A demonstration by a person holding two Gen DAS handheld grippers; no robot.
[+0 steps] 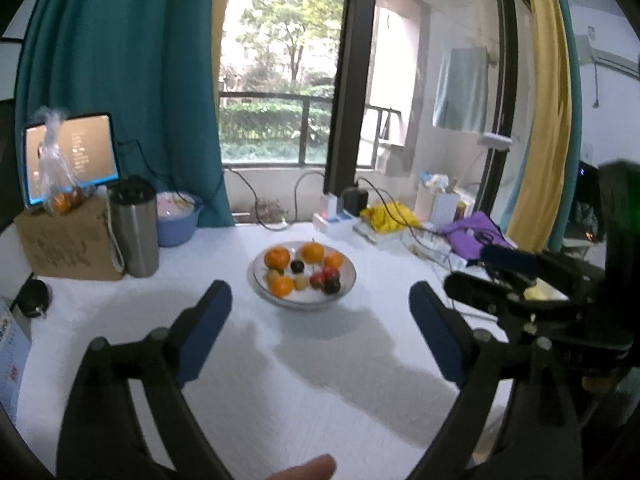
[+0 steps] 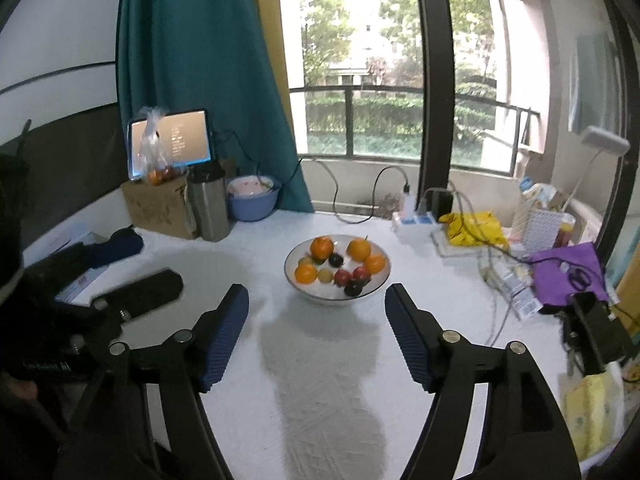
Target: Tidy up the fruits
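Observation:
A white bowl [image 1: 347, 286] stands mid-table and holds several oranges [image 1: 277, 257], dark plums [image 1: 297, 266], red fruits [image 1: 317, 279] and small yellow-green fruits. It also shows in the right wrist view [image 2: 380, 280] with oranges [image 2: 321, 247] inside. My left gripper [image 1: 320, 300] is open and empty, held above the table short of the bowl. My right gripper [image 2: 316, 300] is open and empty, also just short of the bowl. The right gripper's body shows at the right of the left wrist view [image 1: 520, 296]; the left one at the left of the right wrist view [image 2: 136, 292].
At the back left stand a cardboard box [image 1: 64, 240] with a bag of oranges [image 1: 60, 184], a tablet [image 1: 80, 152], a steel tumbler [image 1: 134, 228] and a blue basin [image 1: 178, 220]. Cables, a power strip [image 1: 332, 216], yellow and purple bags [image 2: 568, 272] lie at the right.

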